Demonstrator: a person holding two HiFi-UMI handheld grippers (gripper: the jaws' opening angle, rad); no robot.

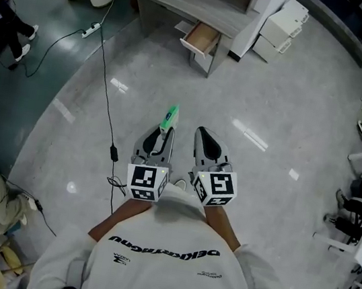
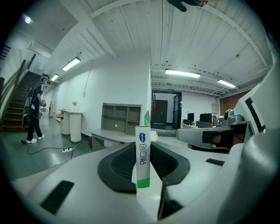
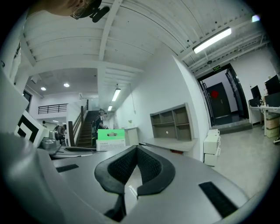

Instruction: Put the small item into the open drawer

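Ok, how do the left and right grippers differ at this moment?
The left gripper is clamped on a small white-and-green box standing upright between its jaws; the right gripper holds nothing. The left jaws stand apart by the box's width; the right jaws meet at their tips. Both are held side by side ahead of the person, pointing toward the open drawer.

Bare floor (image 1: pixel 262 105) lies open toward the drawer (image 1: pixel 200 39); cable (image 1: pixel 107 95) trails left.

Premises present as an open-plan office. Noted: far surface (image 1: pixel 190 2) with drawer (image 1: pixel 200 38) and shelf unit (image 2: pixel 121 117), white filing cabinets (image 1: pixel 282 24) at right, monitors (image 2: pixel 205 117), ceiling strip lights (image 2: pixel 182 73), polished grey floor (image 1: pixel 288 110), staircase (image 2: pixel 17 105) at left.
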